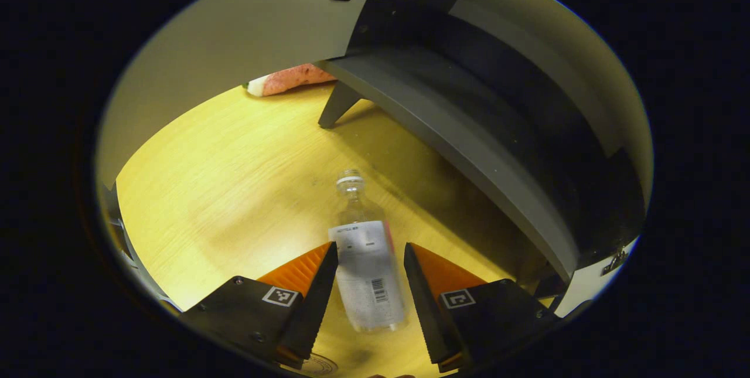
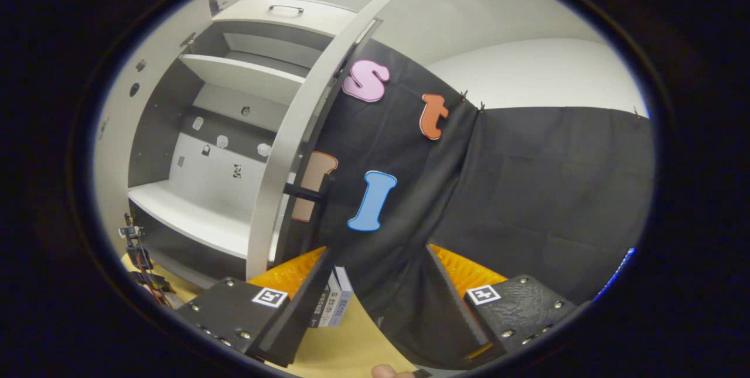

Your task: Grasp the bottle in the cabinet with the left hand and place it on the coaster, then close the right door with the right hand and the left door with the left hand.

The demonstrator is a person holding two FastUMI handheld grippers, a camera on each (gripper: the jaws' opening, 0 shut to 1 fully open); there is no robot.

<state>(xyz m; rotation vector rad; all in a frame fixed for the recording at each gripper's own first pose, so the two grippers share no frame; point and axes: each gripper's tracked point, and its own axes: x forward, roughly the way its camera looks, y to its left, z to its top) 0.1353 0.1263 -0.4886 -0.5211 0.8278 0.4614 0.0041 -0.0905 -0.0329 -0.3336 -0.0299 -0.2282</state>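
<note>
clear plastic bottle with a white label (image 1: 368, 261): between my left claw's (image 1: 370, 284) two fingers, gap on the right, so grip unsure | over yellow wooden worktop (image 1: 222, 190), below grey cabinet (image 1: 469, 132) | right claw (image 2: 375, 302) spread, waiting near the pale open right door (image 2: 299, 132)

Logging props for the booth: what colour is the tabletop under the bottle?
Yellowish light wood grain tabletop, clearest in the left gripper view.
</note>
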